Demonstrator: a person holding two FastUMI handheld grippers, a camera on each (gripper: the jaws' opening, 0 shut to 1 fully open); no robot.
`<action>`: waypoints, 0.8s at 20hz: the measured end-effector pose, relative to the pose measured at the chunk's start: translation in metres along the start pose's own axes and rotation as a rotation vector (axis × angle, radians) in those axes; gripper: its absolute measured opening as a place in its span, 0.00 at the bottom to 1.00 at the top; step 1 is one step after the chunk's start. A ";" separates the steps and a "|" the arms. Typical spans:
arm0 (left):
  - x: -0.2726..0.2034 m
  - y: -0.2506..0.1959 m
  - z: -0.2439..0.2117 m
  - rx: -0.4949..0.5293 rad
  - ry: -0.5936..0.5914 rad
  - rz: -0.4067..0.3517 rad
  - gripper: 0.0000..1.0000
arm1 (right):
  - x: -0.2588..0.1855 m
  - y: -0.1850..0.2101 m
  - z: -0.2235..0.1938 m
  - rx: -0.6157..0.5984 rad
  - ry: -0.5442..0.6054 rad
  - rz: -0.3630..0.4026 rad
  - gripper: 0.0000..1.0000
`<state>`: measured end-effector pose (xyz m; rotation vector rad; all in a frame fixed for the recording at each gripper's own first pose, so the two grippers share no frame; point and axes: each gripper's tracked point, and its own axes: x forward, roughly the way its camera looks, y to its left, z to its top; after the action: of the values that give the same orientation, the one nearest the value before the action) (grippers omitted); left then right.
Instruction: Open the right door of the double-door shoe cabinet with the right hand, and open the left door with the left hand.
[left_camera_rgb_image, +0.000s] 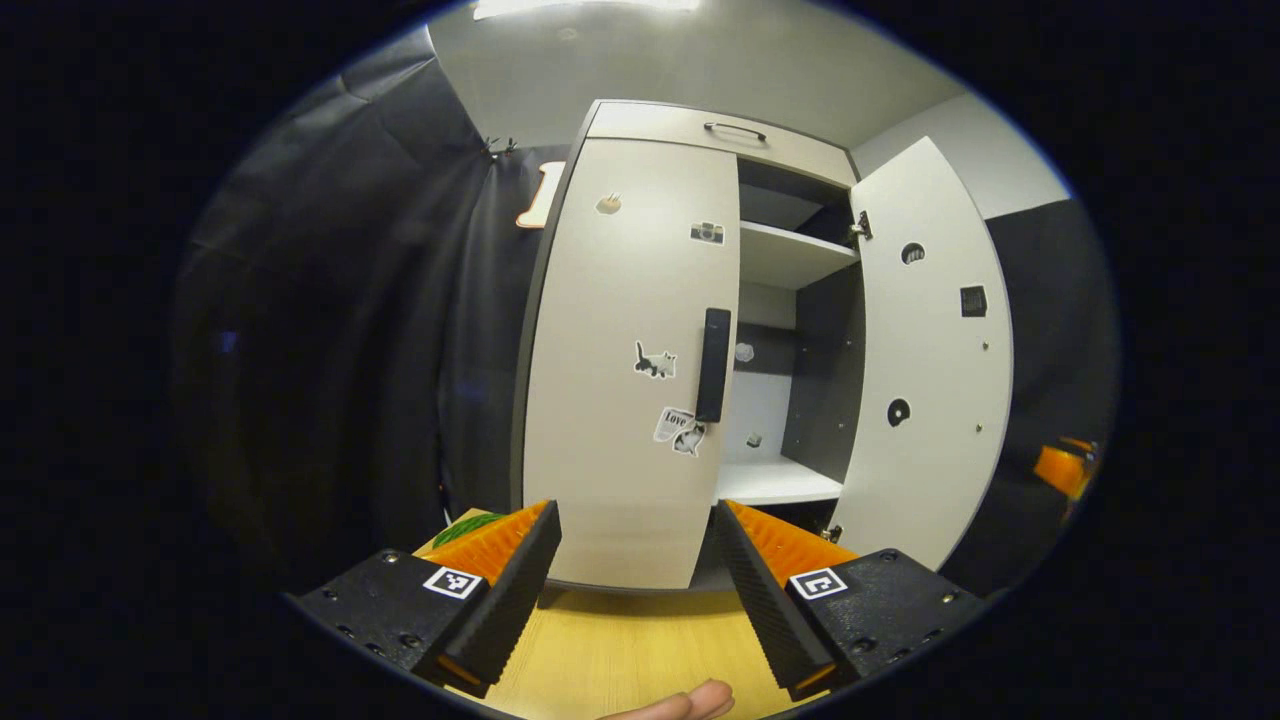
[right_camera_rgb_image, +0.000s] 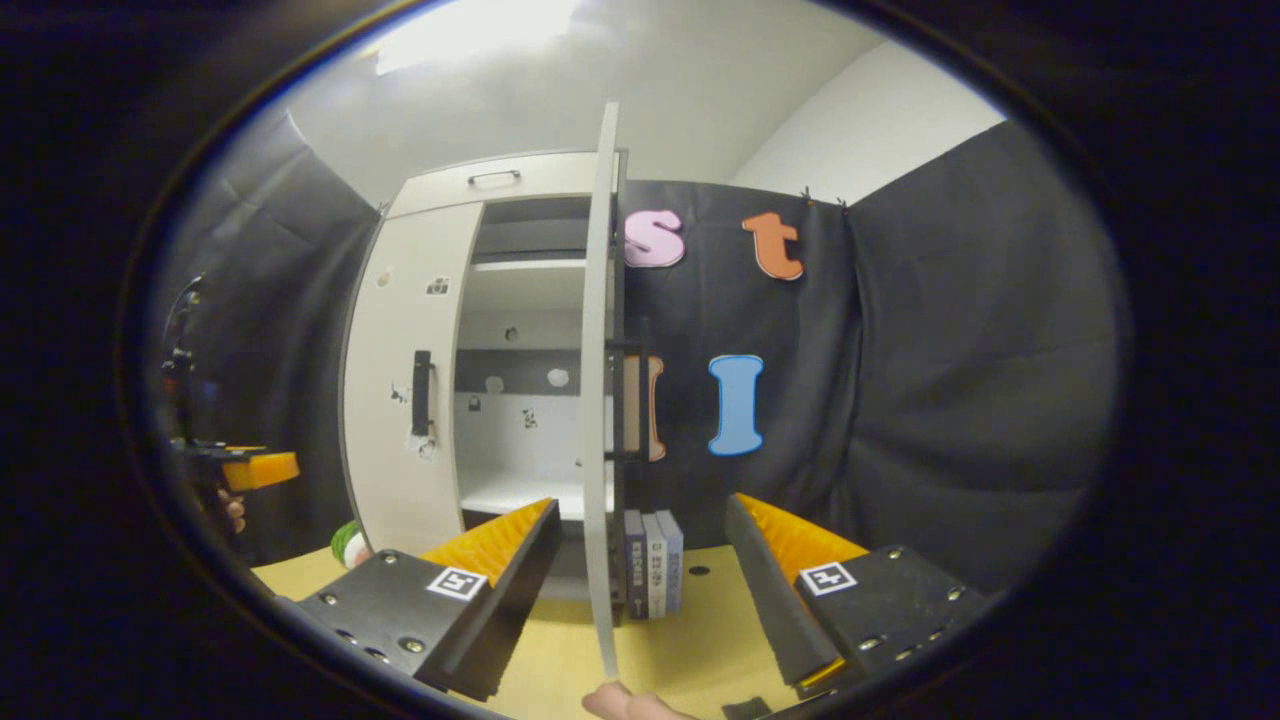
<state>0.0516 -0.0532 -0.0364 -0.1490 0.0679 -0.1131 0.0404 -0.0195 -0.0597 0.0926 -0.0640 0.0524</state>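
Second step in hand: left door (left_camera_rgb_image: 625, 360) shut, flat-on, long axis upright, its dark handle (left_camera_rgb_image: 713, 365) vertical at the inner edge. Left tongs (left_camera_rgb_image: 635, 560) wide, empty, low over the surface (left_camera_rgb_image: 620, 650) before that door. Next, probably: up to the handle, close, pull outward. Right door (right_camera_rgb_image: 598, 400) swung out edge-on between the right tongs (right_camera_rgb_image: 640, 560), wide, gripping nothing.
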 end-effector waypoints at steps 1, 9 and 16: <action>0.011 -0.004 0.007 0.007 -0.021 0.003 0.96 | -0.011 0.008 -0.014 0.011 0.020 0.013 0.96; 0.112 -0.064 0.040 0.010 -0.056 -0.087 0.96 | -0.068 0.036 -0.060 0.110 0.030 0.067 0.96; 0.179 -0.072 0.047 0.086 -0.042 -0.024 0.96 | -0.096 0.026 -0.060 0.145 0.006 0.072 0.96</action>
<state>0.2247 -0.1385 0.0108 -0.0658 0.0190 -0.1361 -0.0529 0.0074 -0.1231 0.2347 -0.0575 0.1291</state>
